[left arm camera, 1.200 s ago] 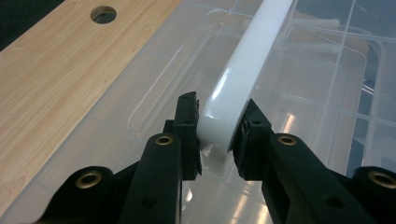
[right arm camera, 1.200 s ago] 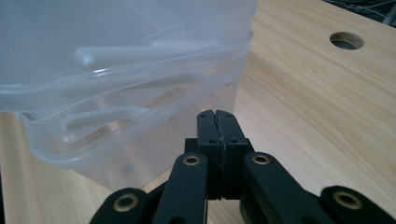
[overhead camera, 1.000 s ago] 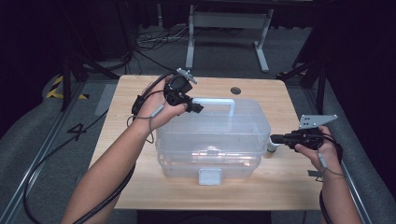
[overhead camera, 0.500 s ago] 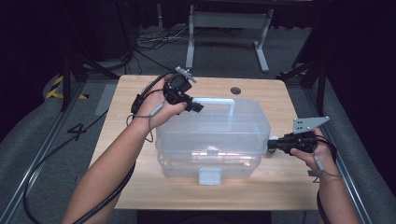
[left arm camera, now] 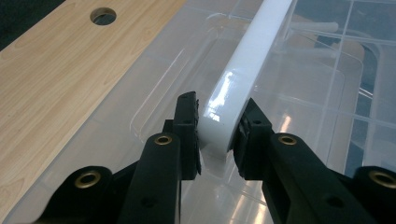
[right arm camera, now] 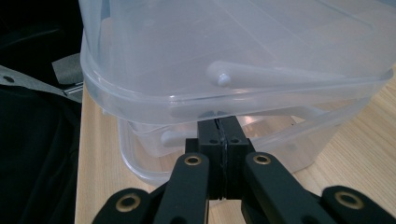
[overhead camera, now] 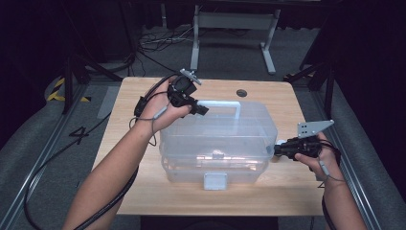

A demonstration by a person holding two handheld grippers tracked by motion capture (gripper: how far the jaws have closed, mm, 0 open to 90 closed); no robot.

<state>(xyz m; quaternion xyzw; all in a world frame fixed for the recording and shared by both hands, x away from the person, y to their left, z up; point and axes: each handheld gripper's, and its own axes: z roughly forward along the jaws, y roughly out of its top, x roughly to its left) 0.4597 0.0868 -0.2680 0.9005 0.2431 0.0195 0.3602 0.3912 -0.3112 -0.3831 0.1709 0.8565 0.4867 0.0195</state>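
Nearest the person's edge of the wooden table (overhead camera: 143, 187), a clear plastic storage box (overhead camera: 220, 148) sits about mid-table, its small grey front latch (overhead camera: 214, 180) facing the person. On the box's right end the right gripper (overhead camera: 278, 149) lies low and level, its jaws pressed flat together with nothing between them, tips tucked under the lid's overhanging rim (right arm camera: 140, 100) — a lever or prop, by the look of it, not a grip. In the right gripper view a side latch bar (right arm camera: 261, 74) shows through the plastic just above the tips.

Farther back, on top, the left gripper (overhead camera: 200, 109) has its pads clamped on the left end of the white carry handle (left arm camera: 247, 60), the jaws partly apart to span the bar's width. Beyond the box, a round hole (overhead camera: 242, 93) marks the table's far side.

The box looks empty, so it should be light, but the thin walls and lid will likely flex, and the glossy plastic offers little friction. The handle seems the stiffest, safest hold; gripped at one end, though, the box may swing or tilt. The lid rim is best pried gently — it could crack or snap loose suddenly.
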